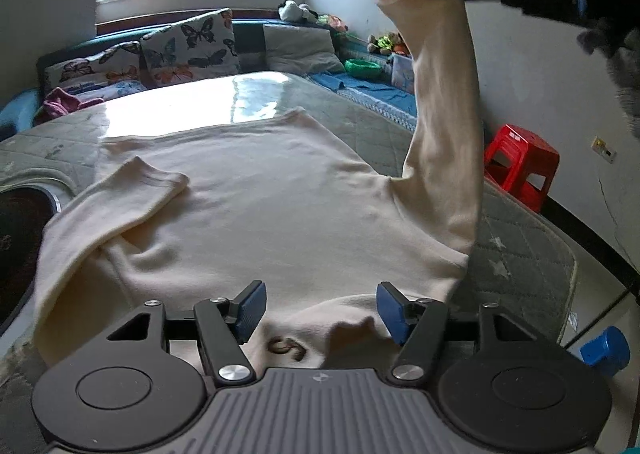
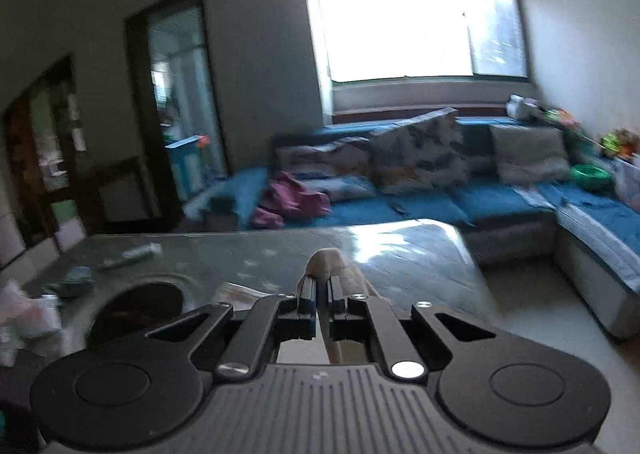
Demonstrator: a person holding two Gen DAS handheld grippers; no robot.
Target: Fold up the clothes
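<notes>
Two sleeves: left sleeve [image 1: 120, 205] folded across sweater [image 1: 260, 189], ahead-left of left gripper [image 1: 320, 310].
Left gripper: spread wide, empty, above collar.
Right gripper [image 2: 320, 308]: clenched on raised right cuff [image 2: 328, 260].
Risk: thin pinch; cuff may slip, sleeve dropping crooked.

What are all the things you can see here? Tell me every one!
sweater: one, cream, spread flat on the table, its right sleeve lifted
left sleeve: one, cream, folded onto the sweater's body
right sleeve: one, cream, held up by its cuff
table: one, grey quilted cover, glossy far end
sofa: one, blue, under the window
butterfly cushions: two, white patterned, on the sofa
stool: one, red, on the floor right of the table
bowl: one, green, on the sofa
left gripper: open, above the collar
right gripper: shut on the cuff
</notes>
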